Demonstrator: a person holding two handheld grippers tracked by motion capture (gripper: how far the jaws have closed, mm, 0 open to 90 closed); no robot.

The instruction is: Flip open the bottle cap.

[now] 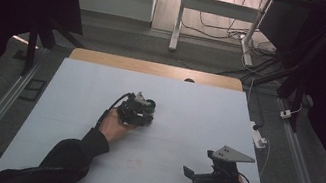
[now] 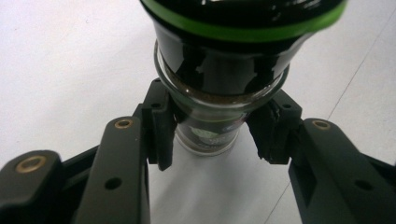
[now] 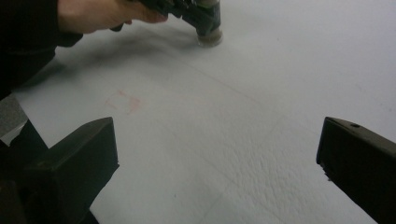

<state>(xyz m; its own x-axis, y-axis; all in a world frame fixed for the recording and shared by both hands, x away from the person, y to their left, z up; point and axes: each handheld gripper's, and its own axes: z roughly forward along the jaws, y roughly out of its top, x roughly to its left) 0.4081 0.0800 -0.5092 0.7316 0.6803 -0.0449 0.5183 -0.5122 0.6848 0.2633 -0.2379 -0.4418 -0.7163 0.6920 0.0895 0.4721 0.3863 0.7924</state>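
Dark surroundings frame a pale sheet covering the bench (image 1: pixel 72 106), with cables trailing on the floor beyond its far edge. Near the centre of the sheet, the left tool (image 1: pixel 143 113) is down low, held by the left hand (image 1: pixel 114 126), and its jaws are clamped on a small glass jar (image 2: pixel 210 112) with a black cap ringed in green. In the left gripper view both pads press the jar's neck from either side, brown contents showing through the glass, a label lower down. The jar's base (image 3: pixel 209 38) sits on the sheet, seen at twelve o'clock in the right gripper view. Over at five o'clock on the bench, the right tool (image 1: pixel 193 174) hovers with jaws wide apart and nothing between them. A faint red mark (image 3: pixel 123 101) lies on the sheet between the two.
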